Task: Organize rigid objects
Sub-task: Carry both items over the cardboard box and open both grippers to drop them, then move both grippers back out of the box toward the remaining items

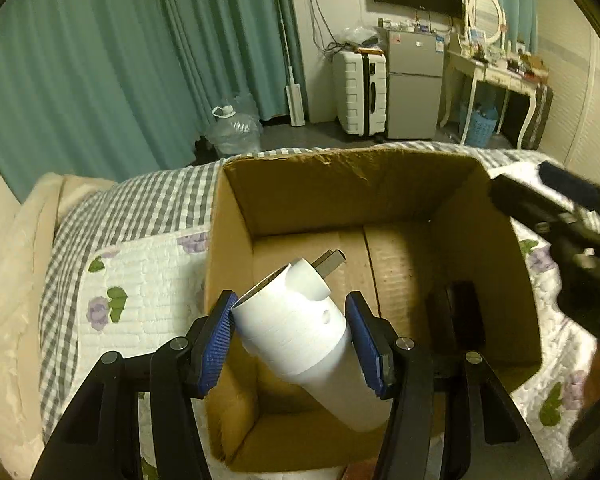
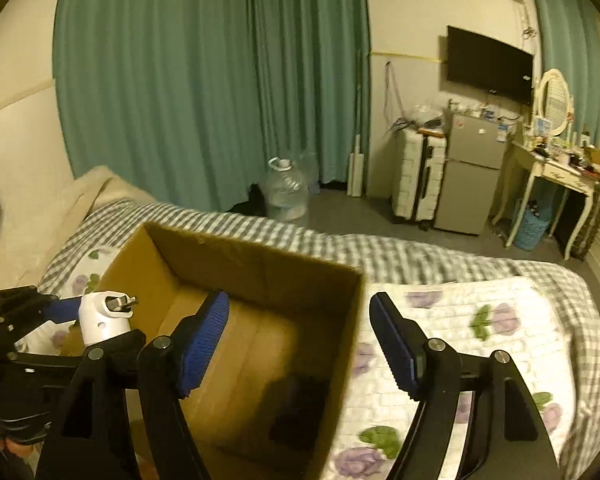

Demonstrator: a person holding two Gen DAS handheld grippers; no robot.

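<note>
Over the cardboard box [image 1: 340,192], left tongs [image 1: 290,344] grip a white cylinder [image 1: 300,332]; right tongs [image 2: 300,344] gape wide, empty.

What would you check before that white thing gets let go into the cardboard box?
1. White cylinder held between the left tool pads: ok.
2. Cylinder over the open cardboard box, not the quilt: ok.
3. Landing spot bare: ok; the dark object lies toward the box's right side.
4. Right tool out of the drop path: ok; it is open, holds nothing, and straddles the box's right wall.
5. Box steady on the soft bed: cannot tell.
6. Whether the cylinder's metal tip could snag: cannot tell.
</note>
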